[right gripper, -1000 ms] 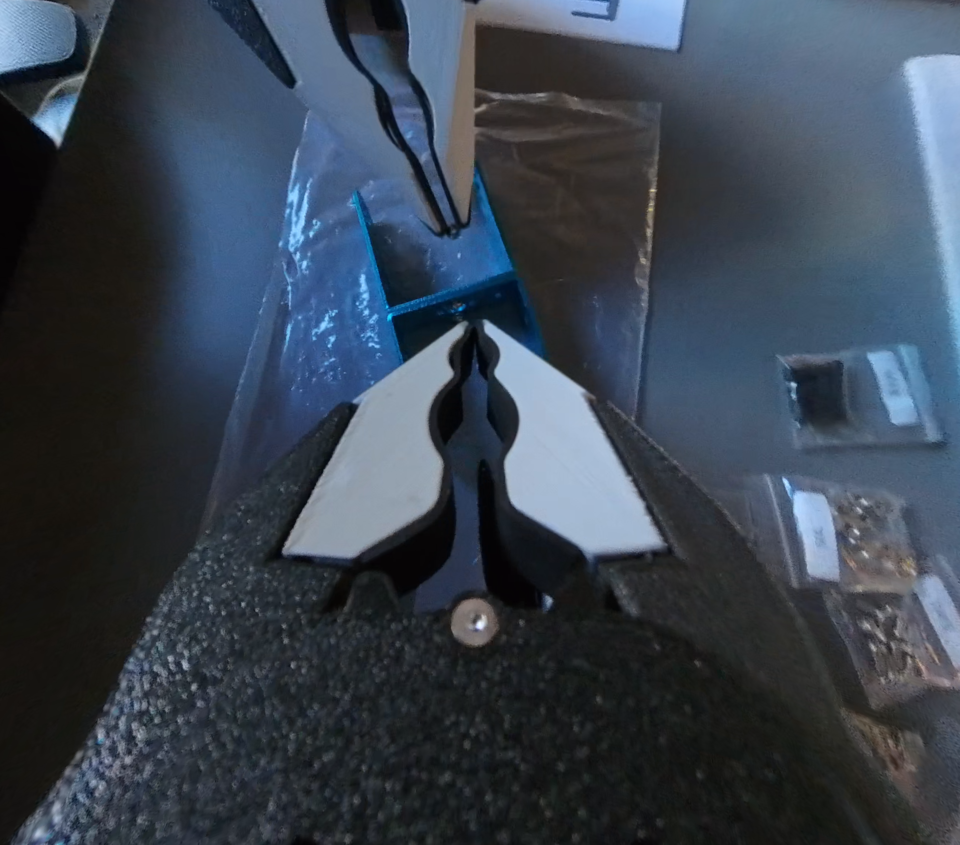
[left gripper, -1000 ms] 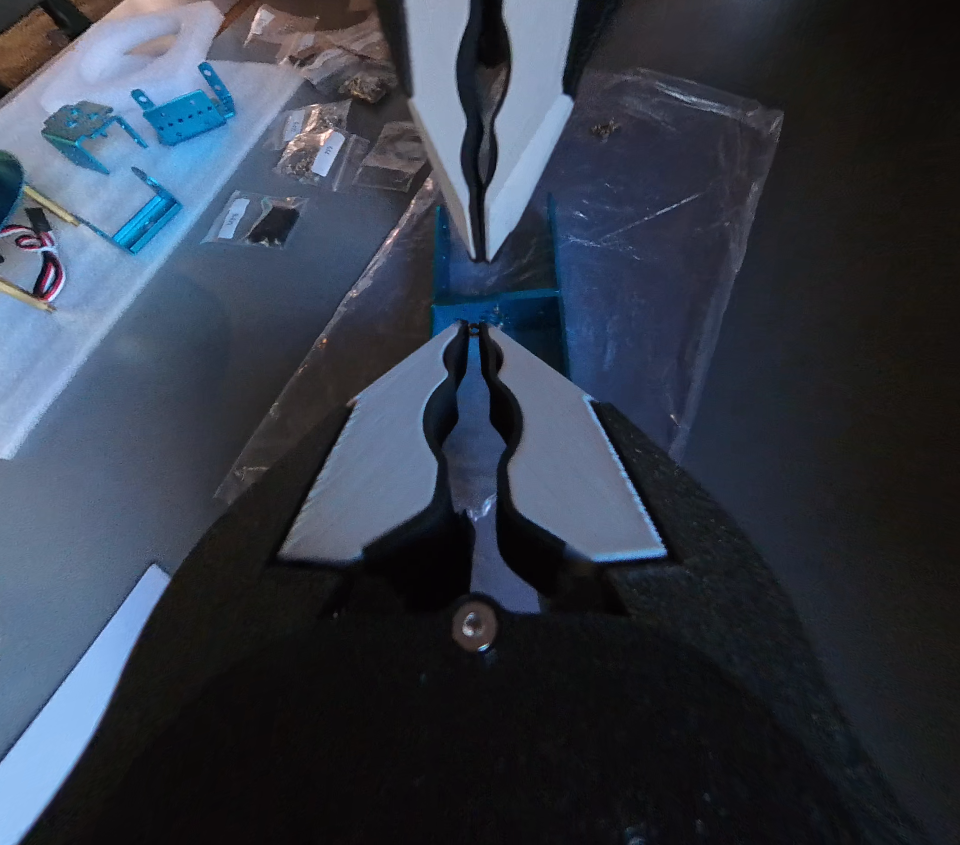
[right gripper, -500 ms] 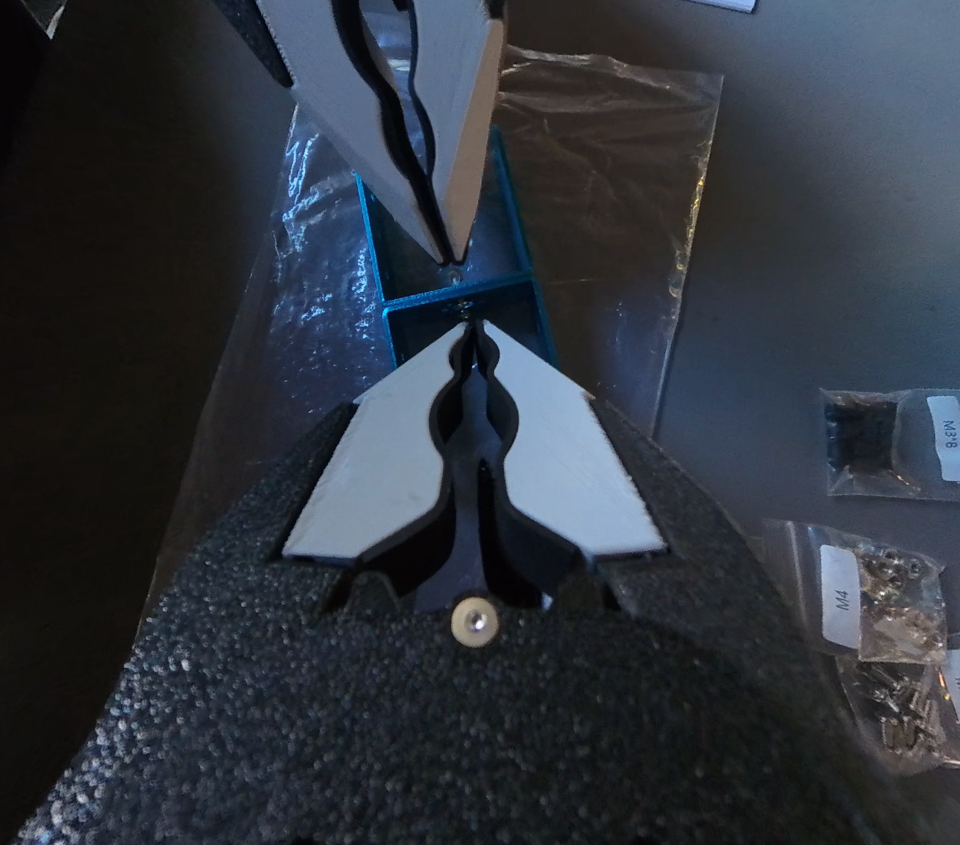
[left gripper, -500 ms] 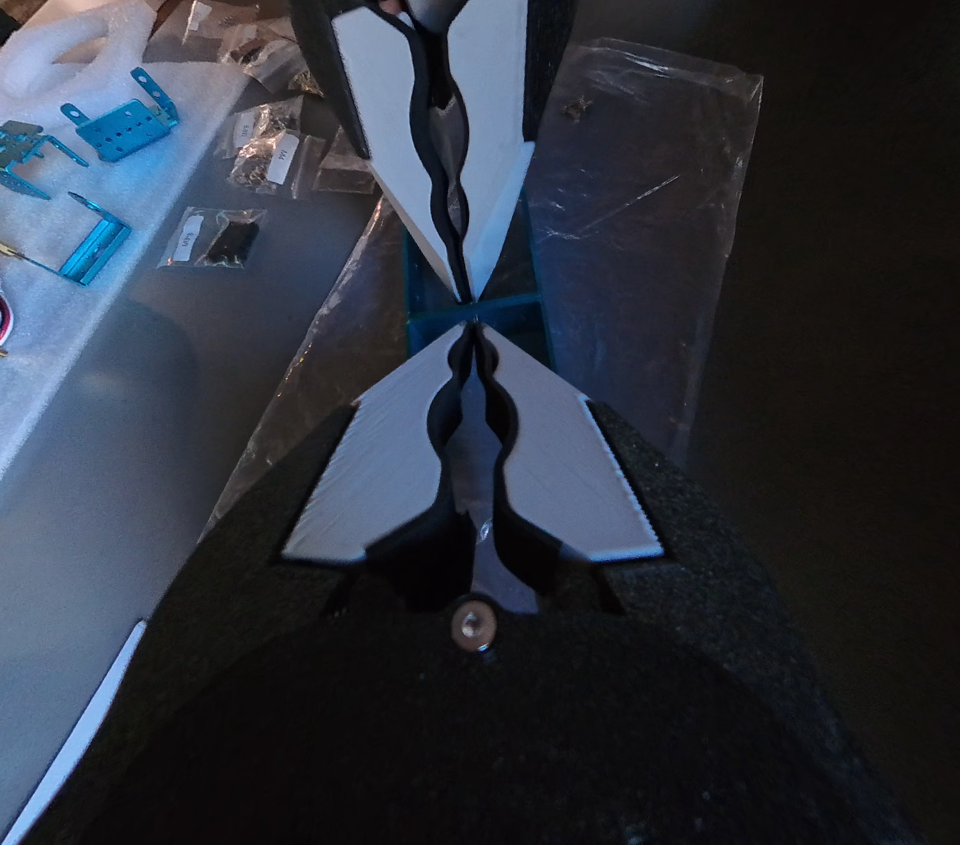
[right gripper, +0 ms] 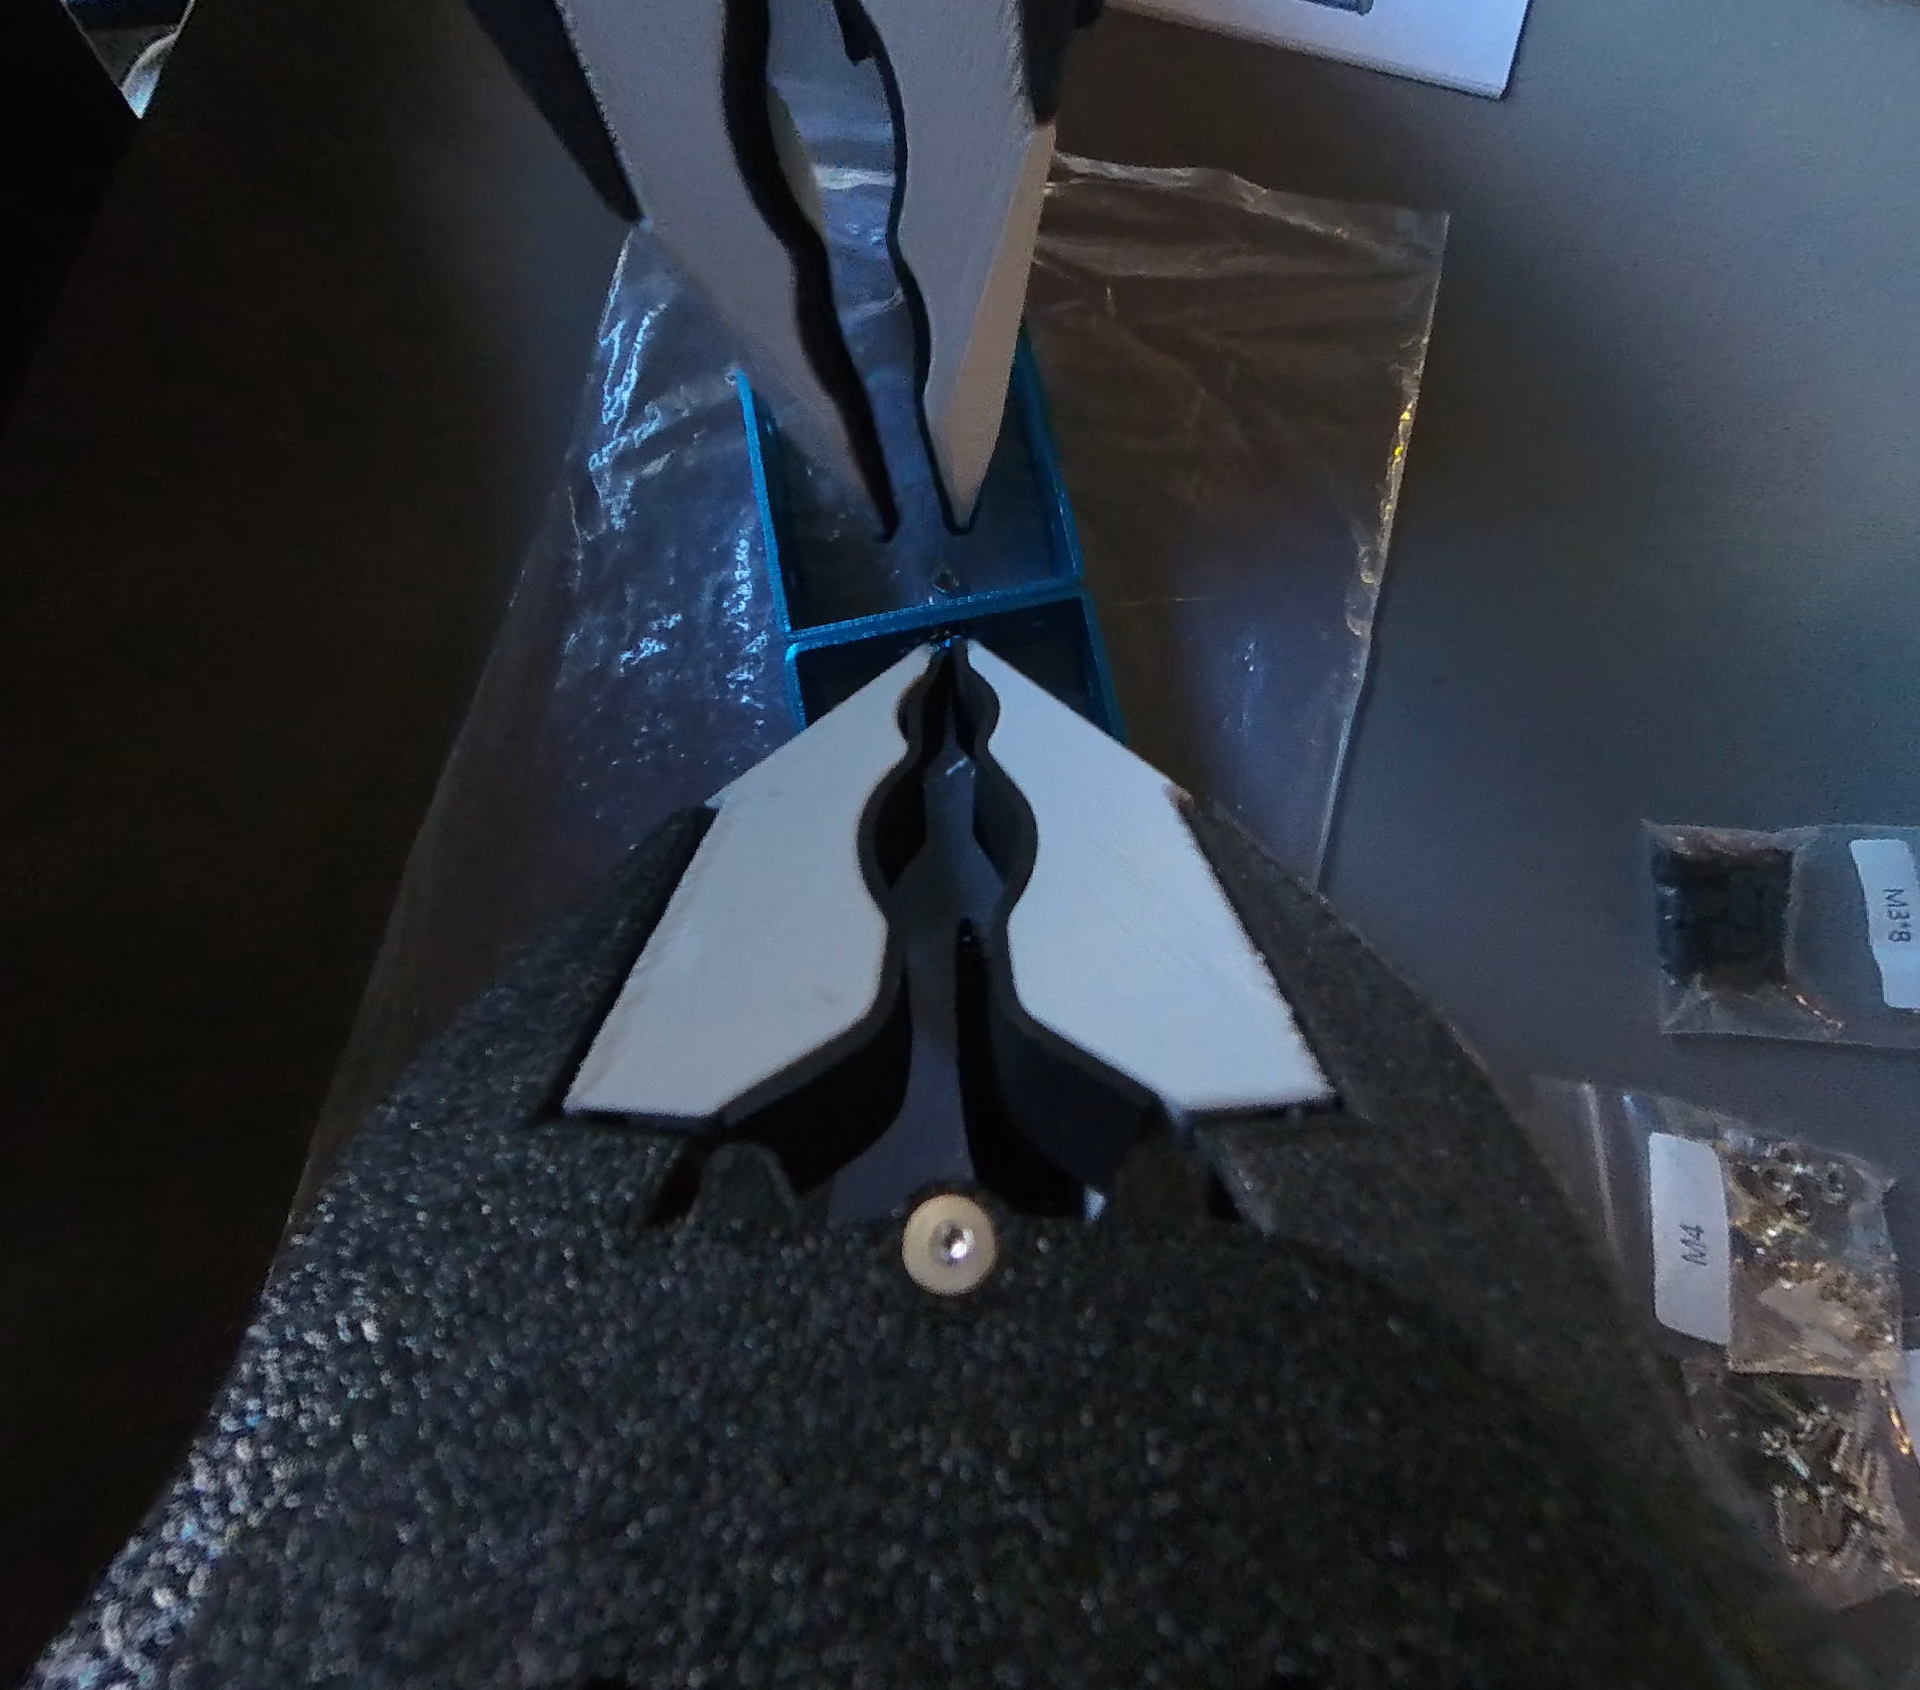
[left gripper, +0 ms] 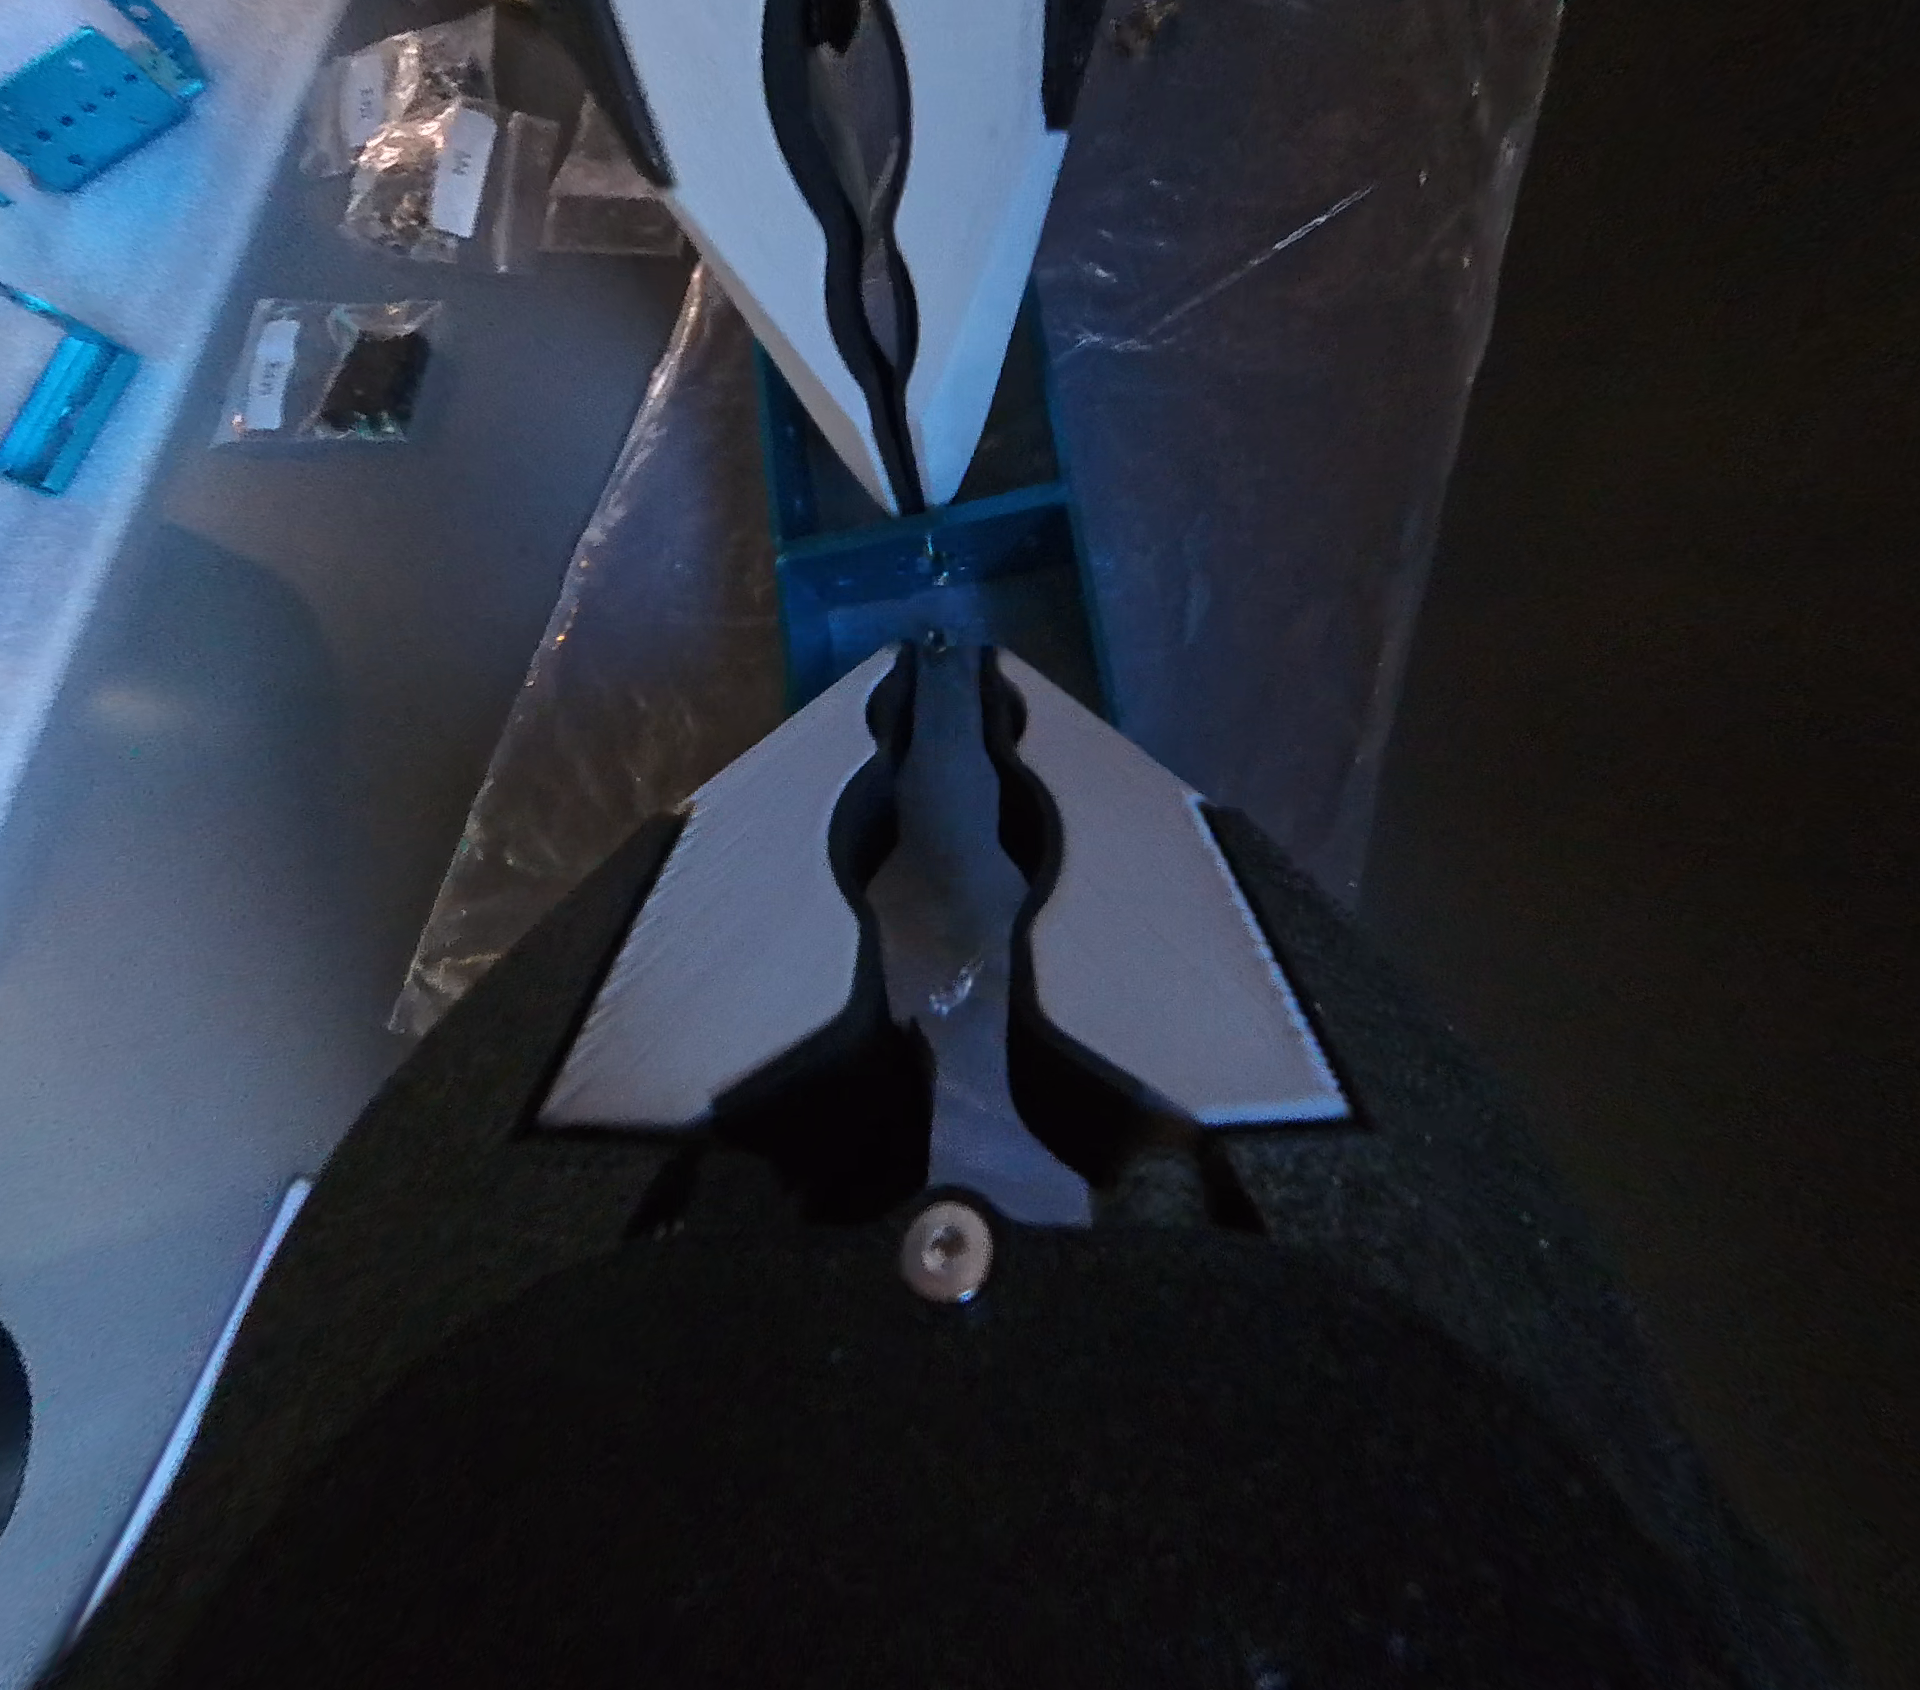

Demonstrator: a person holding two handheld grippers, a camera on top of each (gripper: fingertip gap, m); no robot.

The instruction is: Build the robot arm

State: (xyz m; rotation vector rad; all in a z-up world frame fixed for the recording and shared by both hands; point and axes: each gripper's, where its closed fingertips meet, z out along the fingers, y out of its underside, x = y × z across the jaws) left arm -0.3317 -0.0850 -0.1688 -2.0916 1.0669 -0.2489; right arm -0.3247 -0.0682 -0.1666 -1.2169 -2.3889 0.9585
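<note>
Honestly the blue metal bracket (left gripper: 997,544) on the plastic bag (left gripper: 1299,290), right at both tips, looks light, stiff, slick, so I'd pinch its thin wall; left gripper (left gripper: 940,664) slightly parted, right gripper (right gripper: 948,653) clamped closed

The left gripper (left gripper: 943,653), slightly parted, faces the right gripper (left gripper: 906,497) across a blue bracket (left gripper: 925,560) on plastic (left gripper: 1247,290).

Opposed close wrist views, shared blue bracket (left gripper: 925,560)
</note>
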